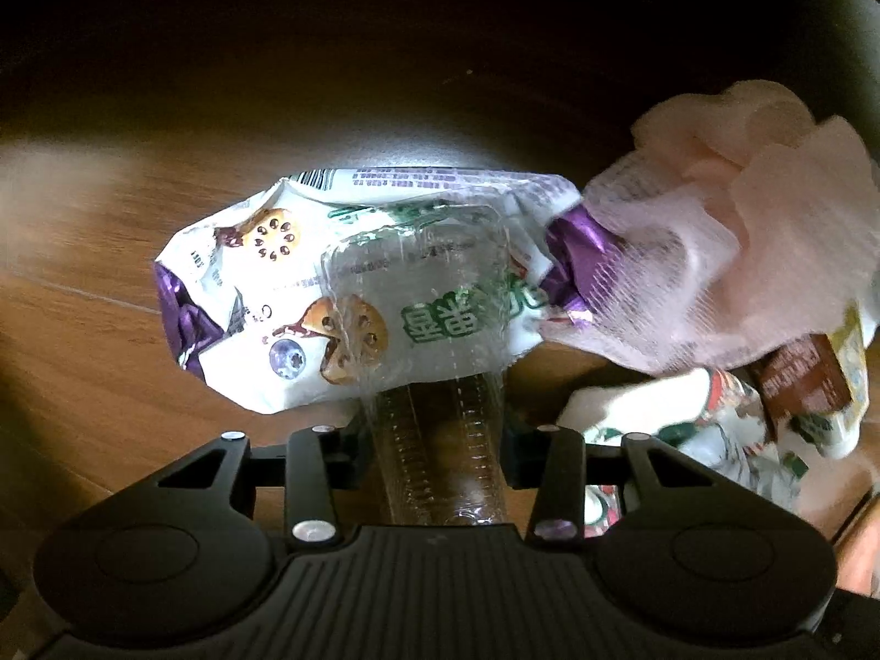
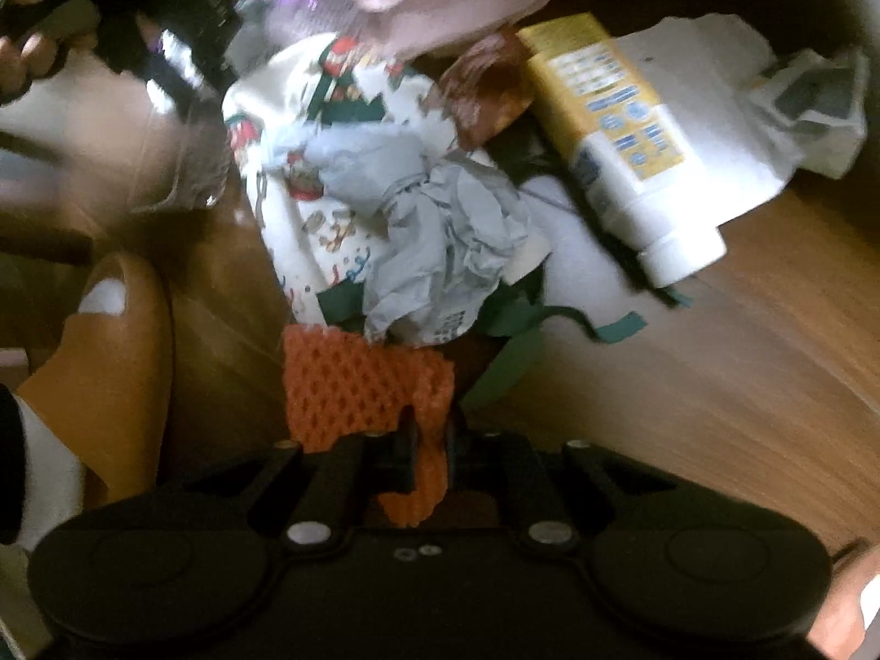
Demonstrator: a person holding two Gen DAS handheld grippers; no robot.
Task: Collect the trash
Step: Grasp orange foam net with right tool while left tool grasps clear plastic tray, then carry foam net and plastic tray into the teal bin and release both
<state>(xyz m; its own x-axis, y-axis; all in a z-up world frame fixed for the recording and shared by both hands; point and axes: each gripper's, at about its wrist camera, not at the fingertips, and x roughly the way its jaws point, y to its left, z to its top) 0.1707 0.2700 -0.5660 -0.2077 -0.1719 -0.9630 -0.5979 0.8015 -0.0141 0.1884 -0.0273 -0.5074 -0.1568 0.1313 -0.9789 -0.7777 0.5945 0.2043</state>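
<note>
My left gripper (image 1: 437, 434) is shut on a clear plastic bottle (image 1: 440, 440), which points forward over a white and purple snack bag (image 1: 286, 286) on the wooden floor. A pink foam net (image 1: 731, 242) lies to the bag's right. My right gripper (image 2: 429, 451) is shut on an orange foam net (image 2: 357, 385), held just in front of a trash pile: crumpled grey paper (image 2: 440, 242), a patterned white wrapper (image 2: 286, 126), a yellow and white bottle (image 2: 621, 137) and a brown wrapper (image 2: 484, 88).
A person's foot in an orange slipper (image 2: 115, 363) stands at the left in the right wrist view. White paper (image 2: 731, 110) lies at the far right. A brown carton (image 1: 797, 379) and patterned wrapper (image 1: 687, 429) lie at the right in the left wrist view.
</note>
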